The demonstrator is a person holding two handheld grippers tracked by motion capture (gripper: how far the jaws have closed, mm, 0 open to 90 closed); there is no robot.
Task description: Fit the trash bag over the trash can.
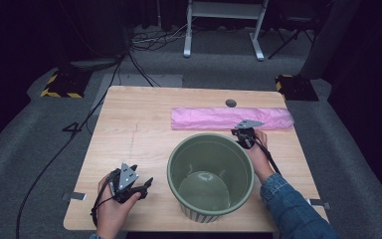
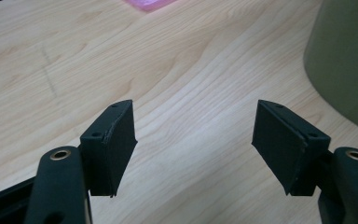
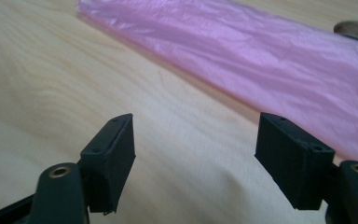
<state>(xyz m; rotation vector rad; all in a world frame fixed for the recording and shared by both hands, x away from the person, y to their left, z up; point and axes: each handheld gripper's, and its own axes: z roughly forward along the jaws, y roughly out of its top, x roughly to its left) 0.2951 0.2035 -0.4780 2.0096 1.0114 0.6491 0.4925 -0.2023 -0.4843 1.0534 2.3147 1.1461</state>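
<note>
- The right gripper (image 1: 242, 132) hovers just beyond the green bucket (image 1: 210, 174), near the pink plastic bag (image 1: 231, 118), perhaps not touching it; its fingers (image 3: 291, 156) stand apart, empty.
- The left gripper (image 1: 142, 186) rests left of the bucket, fingers (image 2: 109, 144) spread over bare counter (image 1: 129, 129).

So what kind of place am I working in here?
Probably a recording studio or lab set-up, not a home. The wooden table stands on grey carpet against dark surrounds, cables trail across the floor, and yellow-black hazard-striped bases sit behind it. The green bin and pink bag look like props.
</note>
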